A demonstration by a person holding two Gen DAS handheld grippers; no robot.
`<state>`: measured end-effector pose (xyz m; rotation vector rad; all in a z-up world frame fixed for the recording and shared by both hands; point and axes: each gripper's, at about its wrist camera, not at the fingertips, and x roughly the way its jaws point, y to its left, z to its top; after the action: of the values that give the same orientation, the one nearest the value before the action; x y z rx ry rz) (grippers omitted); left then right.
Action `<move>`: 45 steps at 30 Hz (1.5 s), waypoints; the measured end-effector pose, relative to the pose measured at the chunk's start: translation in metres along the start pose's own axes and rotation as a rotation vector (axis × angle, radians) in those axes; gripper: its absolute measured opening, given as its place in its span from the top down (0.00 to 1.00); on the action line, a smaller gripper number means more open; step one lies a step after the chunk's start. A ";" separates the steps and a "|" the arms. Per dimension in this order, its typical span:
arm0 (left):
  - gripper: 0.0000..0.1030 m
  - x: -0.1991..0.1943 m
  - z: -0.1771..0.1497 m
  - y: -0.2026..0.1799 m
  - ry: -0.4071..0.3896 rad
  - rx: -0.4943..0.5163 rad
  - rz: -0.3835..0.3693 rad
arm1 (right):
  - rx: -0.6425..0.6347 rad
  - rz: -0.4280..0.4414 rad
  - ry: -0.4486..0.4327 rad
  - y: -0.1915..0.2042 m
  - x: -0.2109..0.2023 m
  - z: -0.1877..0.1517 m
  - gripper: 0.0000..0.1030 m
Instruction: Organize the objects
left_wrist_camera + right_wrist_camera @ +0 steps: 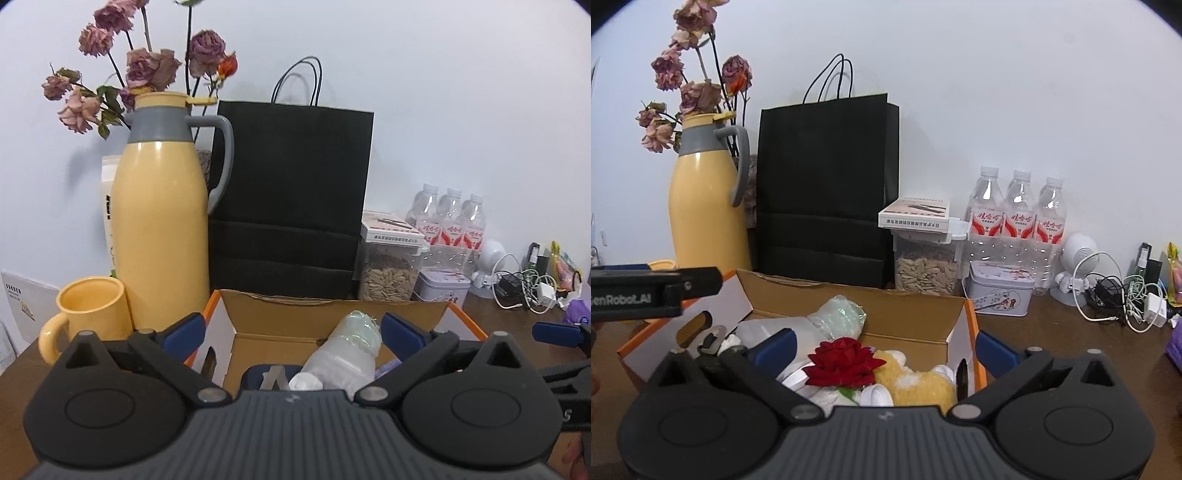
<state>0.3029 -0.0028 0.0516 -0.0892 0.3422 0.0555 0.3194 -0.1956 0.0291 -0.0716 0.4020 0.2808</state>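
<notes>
box [962, 314]: brown inside, orange edge, white sides | rose [844, 360]: deep red | soft toy [919, 384]: yellow-white | jug [160, 221]: pale yellow, grey collar | mug [92, 310]: yellow | bag [291, 199]: black | bottles [1017, 218]: clear, red-white labels | counter [1052, 332]: dark brown

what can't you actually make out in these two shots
- Cardboard box floor and near wall: hidden in both views by each gripper's own body.
- Vase holding the dried flowers: behind the yellow thermos, both views.
- Contents of the black paper bag: opaque.
- Print on the small box on the seed jar: too small.
- Purple item: cut off by the right wrist view's right edge.
- Left gripper: only one finger shows in the right wrist view.
</notes>
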 end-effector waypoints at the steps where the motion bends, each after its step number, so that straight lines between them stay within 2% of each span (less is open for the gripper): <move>1: 0.00 -0.005 -0.001 0.001 0.003 0.002 0.001 | 0.001 -0.002 0.000 0.000 -0.004 0.000 0.00; 5: 0.00 -0.031 -0.006 0.005 0.024 -0.005 -0.005 | 0.008 0.001 -0.002 0.002 -0.028 -0.002 0.00; 22: 0.00 -0.130 -0.059 0.011 0.149 0.056 0.019 | 0.057 0.028 0.105 0.016 -0.129 -0.052 0.00; 32: 0.00 -0.157 -0.079 0.008 0.185 0.071 0.017 | 0.068 0.039 0.131 0.019 -0.152 -0.067 0.00; 45: 0.00 -0.166 -0.079 0.008 0.180 0.065 0.013 | 0.069 0.034 0.124 0.019 -0.161 -0.068 0.00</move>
<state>0.1202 -0.0091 0.0325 -0.0272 0.5244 0.0496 0.1467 -0.2274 0.0303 -0.0145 0.5357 0.2966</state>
